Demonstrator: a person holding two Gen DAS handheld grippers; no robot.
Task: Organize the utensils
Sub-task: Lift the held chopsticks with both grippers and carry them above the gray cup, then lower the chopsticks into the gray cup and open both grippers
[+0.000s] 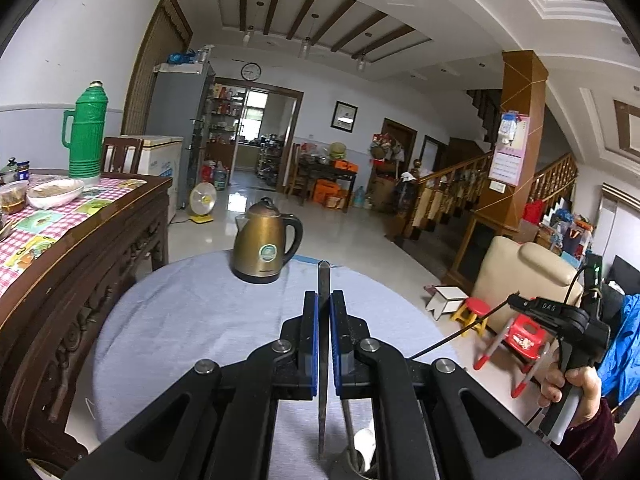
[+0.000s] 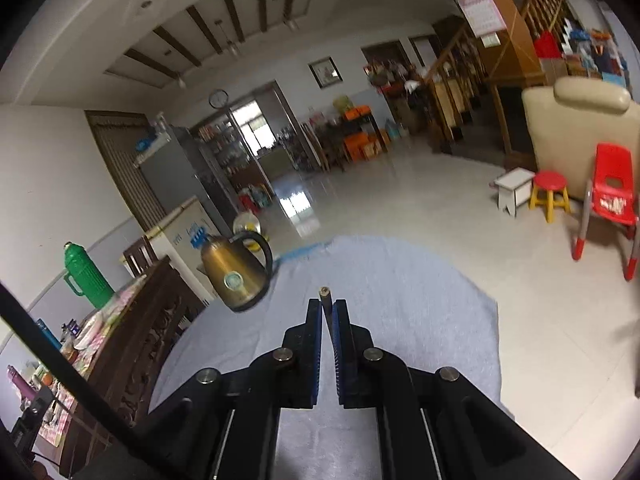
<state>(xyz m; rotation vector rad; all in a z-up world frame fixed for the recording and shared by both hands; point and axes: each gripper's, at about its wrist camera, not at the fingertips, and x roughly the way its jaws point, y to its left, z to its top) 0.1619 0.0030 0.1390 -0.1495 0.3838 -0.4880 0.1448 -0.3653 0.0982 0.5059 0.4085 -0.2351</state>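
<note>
My left gripper is shut on a flat dark metal utensil seen edge-on. Its tip pokes out past the blue pads and its lower part hangs down behind the jaws. Below it I see a thin rod and something white, both partly hidden. A hand holds my right gripper up off the table's right side. In its own view the right gripper is shut on a thin dark stick; the stick slants down-left. Both hover above the round table with a blue-grey cloth.
A bronze electric kettle stands at the table's far edge. A carved wooden sideboard at the left carries a green thermos and bowls. On the floor to the right are a red chair, small stools and a beige sofa.
</note>
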